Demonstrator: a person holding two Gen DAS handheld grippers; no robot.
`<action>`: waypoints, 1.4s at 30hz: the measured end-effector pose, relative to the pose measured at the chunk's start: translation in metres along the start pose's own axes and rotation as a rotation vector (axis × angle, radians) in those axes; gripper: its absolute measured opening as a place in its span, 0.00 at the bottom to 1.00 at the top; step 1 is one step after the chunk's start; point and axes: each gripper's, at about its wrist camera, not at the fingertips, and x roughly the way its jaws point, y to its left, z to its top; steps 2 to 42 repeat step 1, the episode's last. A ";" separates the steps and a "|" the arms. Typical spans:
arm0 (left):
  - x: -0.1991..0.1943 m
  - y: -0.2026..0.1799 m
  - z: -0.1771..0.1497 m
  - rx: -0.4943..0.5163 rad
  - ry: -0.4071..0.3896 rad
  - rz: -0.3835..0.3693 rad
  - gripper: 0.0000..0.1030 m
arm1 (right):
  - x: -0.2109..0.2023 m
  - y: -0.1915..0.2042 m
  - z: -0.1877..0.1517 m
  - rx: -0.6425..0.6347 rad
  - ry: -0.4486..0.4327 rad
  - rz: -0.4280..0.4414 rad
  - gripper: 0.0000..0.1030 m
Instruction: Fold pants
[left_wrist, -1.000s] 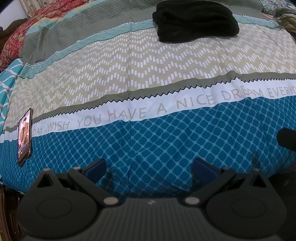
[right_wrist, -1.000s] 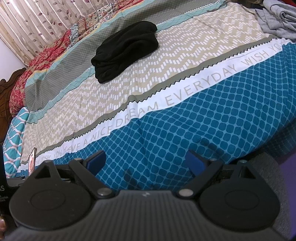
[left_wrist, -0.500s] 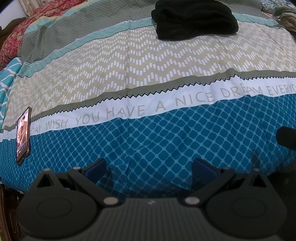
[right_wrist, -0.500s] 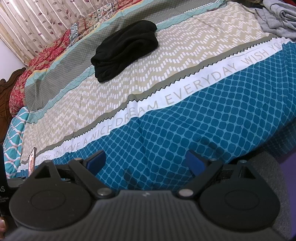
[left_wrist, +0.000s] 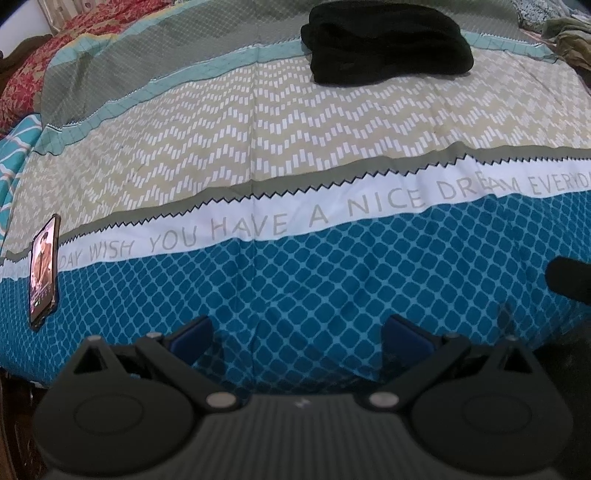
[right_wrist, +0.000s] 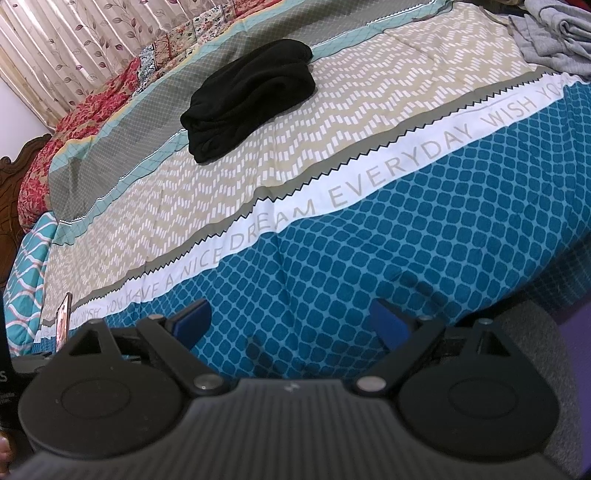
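The left gripper (left_wrist: 297, 338) has its blue fingers (left_wrist: 192, 334) spread wide apart with nothing between them, poised over the near edge of the bed (left_wrist: 332, 280), above the blue lattice band of the bedsheet. The right gripper (right_wrist: 291, 321) is the same: its blue fingers (right_wrist: 388, 321) stand well apart and empty, over that same blue band at the bed's near edge.

Beyond the blue band, a white stripe printed with grey lettering (left_wrist: 317, 218) runs across the bed, and past it a beige zigzag band. The pants (left_wrist: 384, 44), black and already bundled into a compact folded heap, lie at the far side of that beige band, touching the teal stripe behind it, well apart from both grippers. In the right wrist view the pants (right_wrist: 251, 96) sit up and to the left of the lettered stripe.

A phone (left_wrist: 44, 269) with a lit screen lies flat on the bed at the left end of the lettered stripe, across the stripe and the blue band. A heap of grey clothing (right_wrist: 554, 33) rests at the far right corner of the bed, beyond the stripe's other end. A red patterned quilt (right_wrist: 74, 125) is bunched behind the teal stripe near the wooden headboard (right_wrist: 14, 177), with leaf-printed curtains (right_wrist: 74, 44) behind it.
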 end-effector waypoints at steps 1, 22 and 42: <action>-0.001 0.000 0.000 0.000 -0.004 0.001 1.00 | 0.000 0.000 0.000 0.000 0.000 0.002 0.92; -0.001 0.000 0.000 0.000 -0.004 0.001 1.00 | 0.000 0.000 0.000 0.000 0.000 0.002 0.92; -0.001 0.000 0.000 0.000 -0.004 0.001 1.00 | 0.000 0.000 0.000 0.000 0.000 0.002 0.92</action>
